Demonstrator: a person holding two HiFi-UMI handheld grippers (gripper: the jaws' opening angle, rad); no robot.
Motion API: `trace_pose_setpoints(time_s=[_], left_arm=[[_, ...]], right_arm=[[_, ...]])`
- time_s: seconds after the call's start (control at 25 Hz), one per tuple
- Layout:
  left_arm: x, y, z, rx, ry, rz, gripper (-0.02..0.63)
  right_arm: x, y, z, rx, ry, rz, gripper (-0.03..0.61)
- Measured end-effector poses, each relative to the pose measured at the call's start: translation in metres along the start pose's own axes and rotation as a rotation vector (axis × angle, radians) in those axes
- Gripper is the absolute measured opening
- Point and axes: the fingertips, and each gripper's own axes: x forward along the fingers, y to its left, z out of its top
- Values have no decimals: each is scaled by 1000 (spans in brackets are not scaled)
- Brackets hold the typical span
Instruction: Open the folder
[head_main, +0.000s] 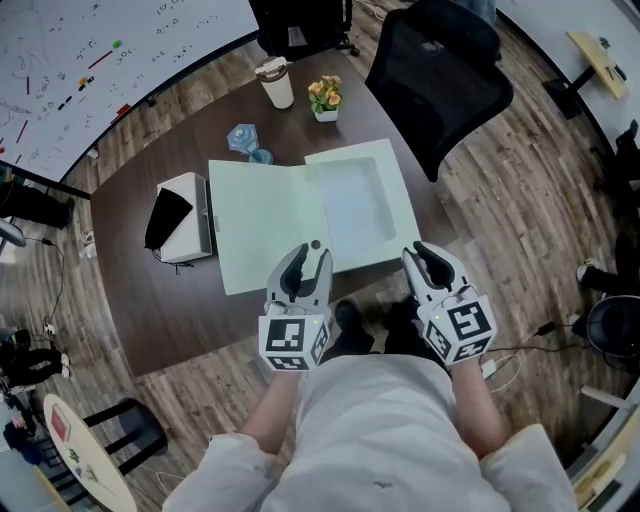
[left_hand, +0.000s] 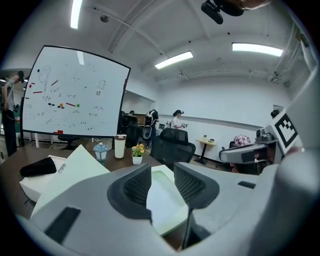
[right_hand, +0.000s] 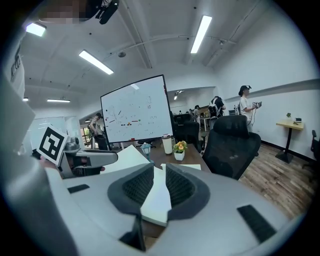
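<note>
Lying open, flat pale-green folder (head_main: 268, 222) (smooth, matte); left hand-held gripper (head_main: 308, 260), right hand-held gripper (head_main: 428, 258): jaws apart.

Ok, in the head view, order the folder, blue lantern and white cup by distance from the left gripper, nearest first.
1. Folder, directly ahead of the left gripper.
2. Blue lantern, beyond the folder's far edge.
3. White cup, farthest back, behind the lantern.

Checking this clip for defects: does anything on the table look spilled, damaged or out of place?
Nothing stands out. The folder lies open on the table. The cup and the flower pot stand upright behind it, and nothing is spilled.
</note>
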Motion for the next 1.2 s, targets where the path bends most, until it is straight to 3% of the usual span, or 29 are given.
trace_pose_setpoints(time_s=[0.52, 1.2], left_arm=[[0, -21, -1, -3, 5, -60, 40], [1, -22, -4, 13, 22, -68, 6]], right_arm=[[5, 12, 2, -17, -9, 40, 12], [6, 14, 1, -38, 3, 47, 3]])
